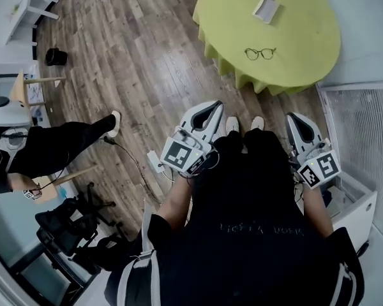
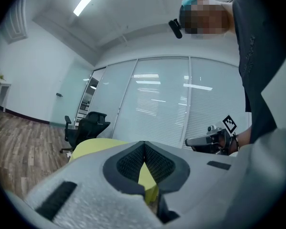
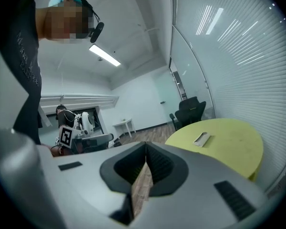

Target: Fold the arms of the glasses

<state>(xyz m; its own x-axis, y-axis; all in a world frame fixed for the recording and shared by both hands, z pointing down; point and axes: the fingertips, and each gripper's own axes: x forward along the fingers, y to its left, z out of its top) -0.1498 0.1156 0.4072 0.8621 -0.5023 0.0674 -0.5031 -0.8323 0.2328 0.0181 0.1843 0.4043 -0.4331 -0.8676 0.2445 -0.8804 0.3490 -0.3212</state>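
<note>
Black-framed glasses [image 1: 260, 53] lie on the round table with a yellow-green cloth [image 1: 306, 50], far ahead of me in the head view. I cannot tell how their arms stand at this distance. My left gripper [image 1: 211, 106] and right gripper [image 1: 293, 116] are held close to my body over the wood floor, well short of the table. Both are shut with nothing between the jaws. The left gripper [image 2: 144, 145] points toward the table's edge [image 2: 93, 146]. The right gripper [image 3: 146, 147] points at the floor beside the table [image 3: 229, 144].
A white open case [image 1: 267, 8] [image 3: 201, 138] lies on the far part of the table. A seated person [image 1: 48, 146] and cables are at the left. A black office chair [image 2: 88, 125] stands behind the table. A white cabinet [image 1: 356, 204] and blinds are at my right.
</note>
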